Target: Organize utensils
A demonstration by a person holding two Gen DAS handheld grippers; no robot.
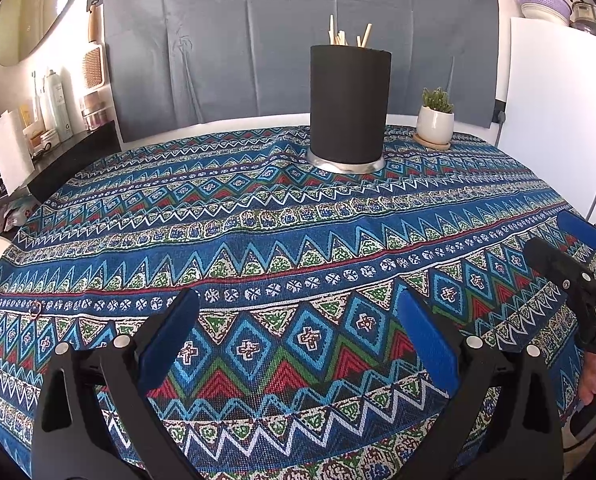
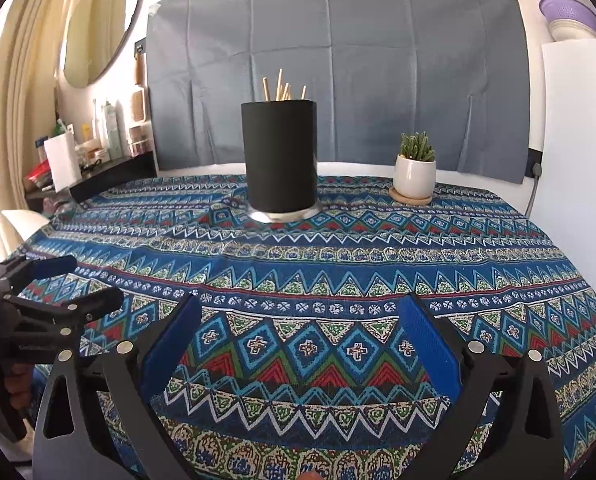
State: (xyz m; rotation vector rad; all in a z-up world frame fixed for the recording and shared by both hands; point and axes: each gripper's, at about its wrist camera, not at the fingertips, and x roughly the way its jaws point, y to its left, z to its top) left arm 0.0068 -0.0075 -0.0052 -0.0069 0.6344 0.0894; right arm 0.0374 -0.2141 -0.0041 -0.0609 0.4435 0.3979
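Observation:
A black cylindrical holder (image 1: 350,106) on a silver base stands upright at the far middle of the table; several wooden utensil handles (image 1: 348,34) stick out of its top. It also shows in the right wrist view (image 2: 279,156) with the handles (image 2: 281,88). My left gripper (image 1: 298,320) is open and empty, low over the near part of the patterned tablecloth (image 1: 257,220). My right gripper (image 2: 302,324) is open and empty too, over the near cloth. Each gripper shows at the edge of the other's view: the right gripper (image 1: 566,248), the left gripper (image 2: 77,284).
A small cactus in a white pot (image 1: 435,122) on a wooden coaster stands right of the holder, also in the right wrist view (image 2: 414,172). A white appliance (image 1: 558,120) borders the table's right side. A cluttered dark shelf (image 1: 57,140) runs along the left.

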